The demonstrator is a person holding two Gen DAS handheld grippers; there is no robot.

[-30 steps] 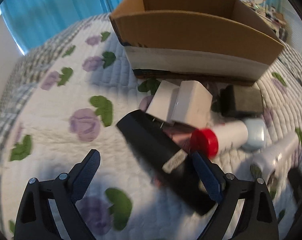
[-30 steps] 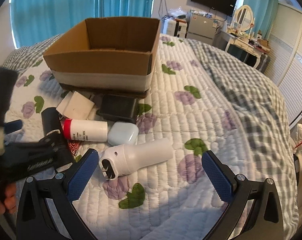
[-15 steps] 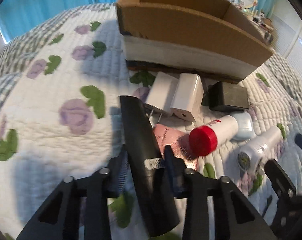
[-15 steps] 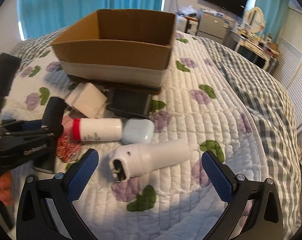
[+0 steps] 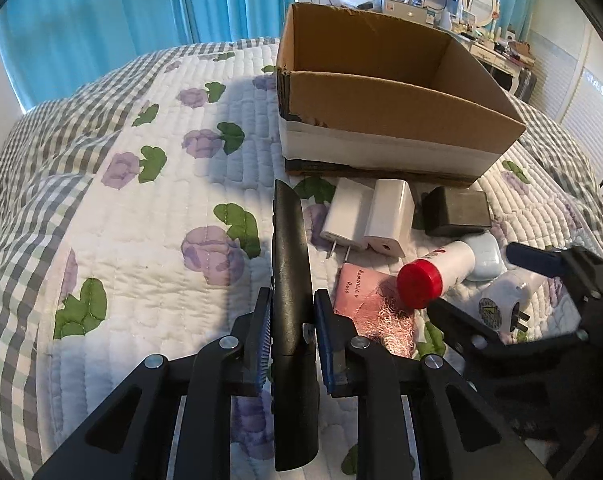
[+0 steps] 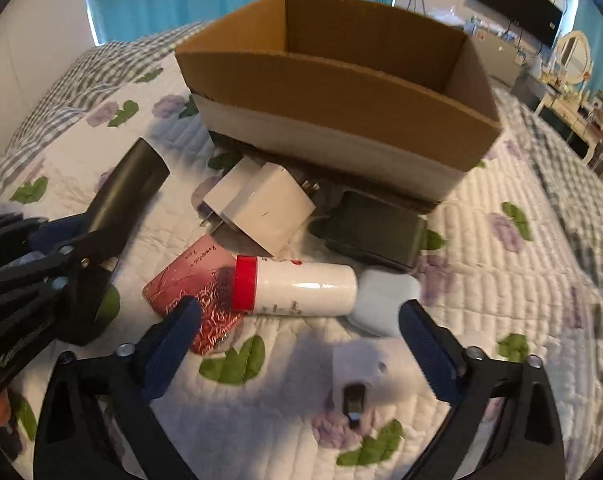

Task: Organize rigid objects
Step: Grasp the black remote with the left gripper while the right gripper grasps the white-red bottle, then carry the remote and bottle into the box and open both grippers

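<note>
My left gripper (image 5: 291, 308) is shut on a long black tube (image 5: 289, 264), held clear of the quilt and pointing toward the open cardboard box (image 5: 381, 120). From the right wrist view the tube (image 6: 129, 188) and left gripper (image 6: 61, 256) sit at the left. My right gripper (image 6: 301, 320) hovers with its jaws closing. A white plug-in device (image 6: 369, 372) lies between its fingers, untouched. Just beyond are a red-capped white bottle (image 6: 301, 286) and a pale blue earbud case (image 6: 381, 300).
Two white chargers (image 6: 261, 204), a black adapter block (image 6: 373, 228) and a pink packet (image 6: 189, 280) lie on the flowered quilt in front of the box (image 6: 333, 92). Bare quilt (image 5: 141, 240) stretches to the left. A dresser and a television stand behind.
My left gripper has shut on the black tube and raised it off the quilt. My right gripper has moved left over the white device and its jaws have narrowed a little.
</note>
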